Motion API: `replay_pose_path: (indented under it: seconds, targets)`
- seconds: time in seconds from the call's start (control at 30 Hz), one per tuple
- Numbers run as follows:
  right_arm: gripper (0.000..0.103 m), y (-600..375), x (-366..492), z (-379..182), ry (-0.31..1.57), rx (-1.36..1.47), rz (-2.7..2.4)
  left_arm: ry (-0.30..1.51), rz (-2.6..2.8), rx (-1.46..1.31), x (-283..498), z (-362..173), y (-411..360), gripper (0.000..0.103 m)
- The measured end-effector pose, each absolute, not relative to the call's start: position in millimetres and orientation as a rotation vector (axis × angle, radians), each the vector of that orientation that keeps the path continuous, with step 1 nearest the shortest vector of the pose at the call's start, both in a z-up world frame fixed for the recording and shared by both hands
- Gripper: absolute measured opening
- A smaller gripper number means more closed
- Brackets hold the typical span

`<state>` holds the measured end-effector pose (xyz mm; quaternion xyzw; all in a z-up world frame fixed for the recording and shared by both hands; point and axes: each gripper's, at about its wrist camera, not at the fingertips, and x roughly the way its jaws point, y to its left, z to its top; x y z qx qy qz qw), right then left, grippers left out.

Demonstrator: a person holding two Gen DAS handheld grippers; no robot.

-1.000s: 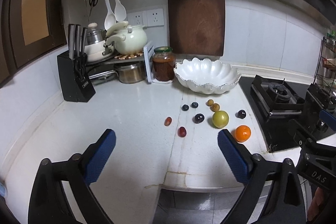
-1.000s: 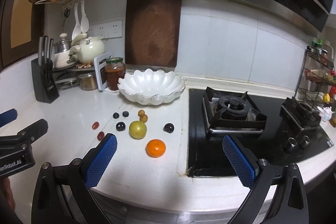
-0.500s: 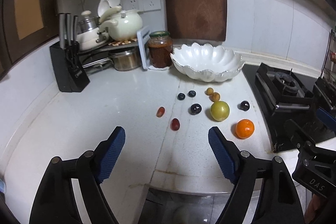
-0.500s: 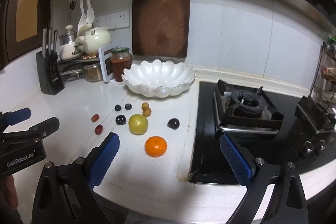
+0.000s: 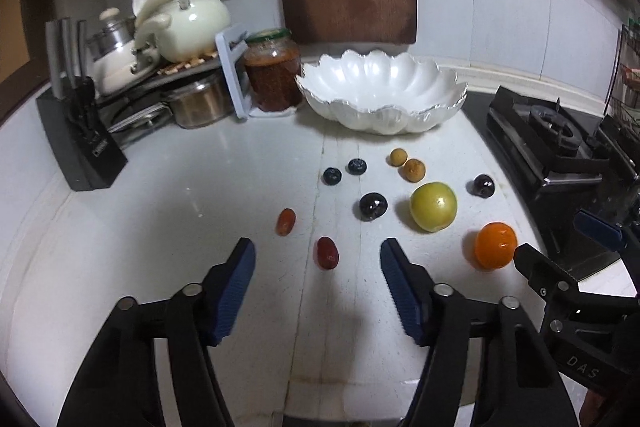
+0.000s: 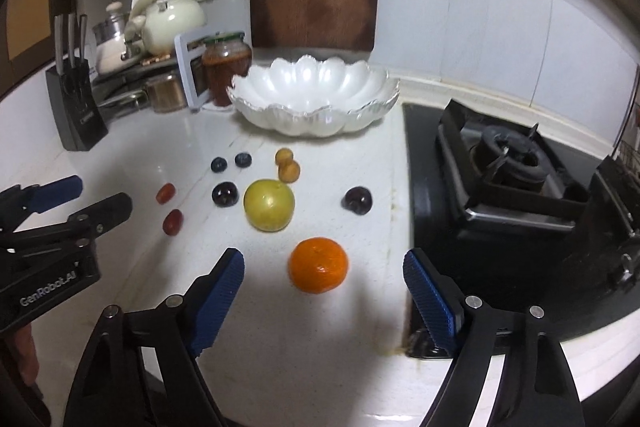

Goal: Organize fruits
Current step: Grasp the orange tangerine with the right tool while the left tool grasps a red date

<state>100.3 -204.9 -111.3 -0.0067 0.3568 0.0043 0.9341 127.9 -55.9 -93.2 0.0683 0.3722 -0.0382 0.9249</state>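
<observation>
Fruits all sat loose on counter, none in bowl. Left gripper had been closing around red grape, no contact; right gripper closing around orange, no contact. Everything left.

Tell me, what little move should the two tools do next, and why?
Probably ease both down a bit more, then close. The left tool is open, its jaws just narrowing, with the red grape lined up between them but untouched. The right tool is open around the orange, also narrowing. The white bowl waits empty behind the fruit.
</observation>
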Motion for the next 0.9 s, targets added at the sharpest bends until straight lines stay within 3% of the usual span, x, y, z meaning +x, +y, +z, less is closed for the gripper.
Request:
replay_pose_path:
  seconds: [0.67,0.9]
  targets:
    - [0.067,-205.5,139.6,-159.7,0.858,0.02,-0.021,0.918,-0.129,0.111,179.8,-158.9,-60.1,0.04]
    - [0.054,-207.4,143.4,-163.1,0.87,0.053,-0.015,0.941,-0.135,0.095,186.0,-166.4,-60.7,0.033]
